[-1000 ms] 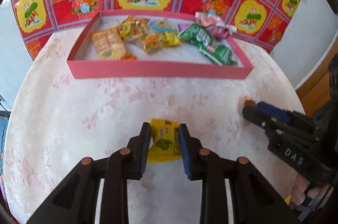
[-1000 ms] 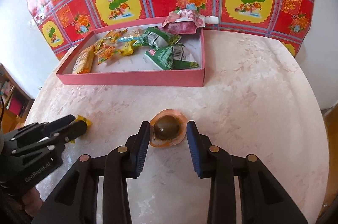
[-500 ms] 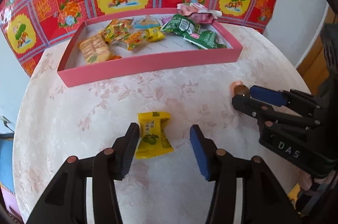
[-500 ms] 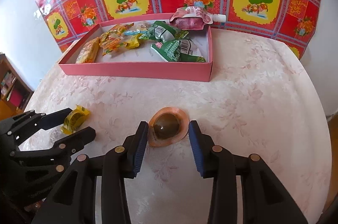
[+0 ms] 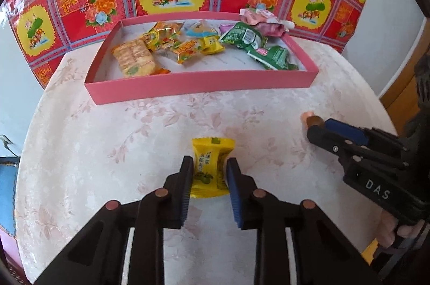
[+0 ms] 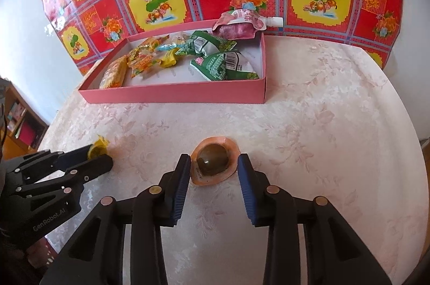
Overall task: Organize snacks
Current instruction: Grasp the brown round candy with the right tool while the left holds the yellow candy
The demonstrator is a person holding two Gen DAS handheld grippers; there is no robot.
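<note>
A yellow candy packet (image 5: 211, 162) lies on the pale floral tablecloth. My left gripper (image 5: 209, 173) is closing on it, its blue pads pressing both sides of the packet. A dark preserved egg in a round orange-rimmed pack (image 6: 213, 160) lies further right. My right gripper (image 6: 214, 169) is closing on this pack, and both pads touch its rim. In the right wrist view, the left gripper (image 6: 103, 158) holds the yellow packet (image 6: 98, 146) at the lower left. The pink box (image 5: 201, 87) stands behind them.
The pink box (image 6: 174, 96) holds biscuits, several candy packets and two green packs. A pink spouted pouch (image 6: 239, 25) rests on its far right corner. A red and yellow patterned sheet covers the wall behind. The round table's edge curves close at left and right.
The left jaws opened wide around the yellow packet, then closed on it again. The right jaws narrowed slightly onto the egg pack. Neither hand moved much.
</note>
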